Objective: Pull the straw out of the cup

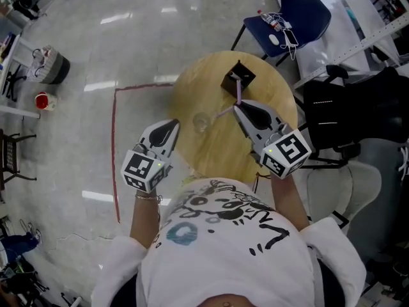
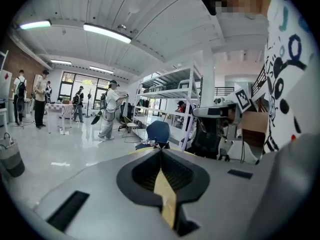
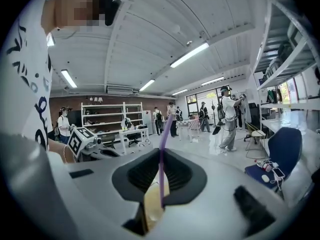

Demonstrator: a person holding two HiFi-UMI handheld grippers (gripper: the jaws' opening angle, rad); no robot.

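A clear cup stands near the middle of the round wooden table. My right gripper hovers just right of the cup and is shut on a purple straw. In the right gripper view the straw runs up between the closed pads and sticks out past the tips. In the head view a pale length of the straw slants down-left from the tips toward the cup's rim; I cannot tell whether its end is inside the cup. My left gripper hangs left of the cup, shut, with nothing in it.
A black box sits on the table's far side, just beyond the right gripper. A blue chair stands behind the table and a black chair to its right. Red tape marks the floor at left.
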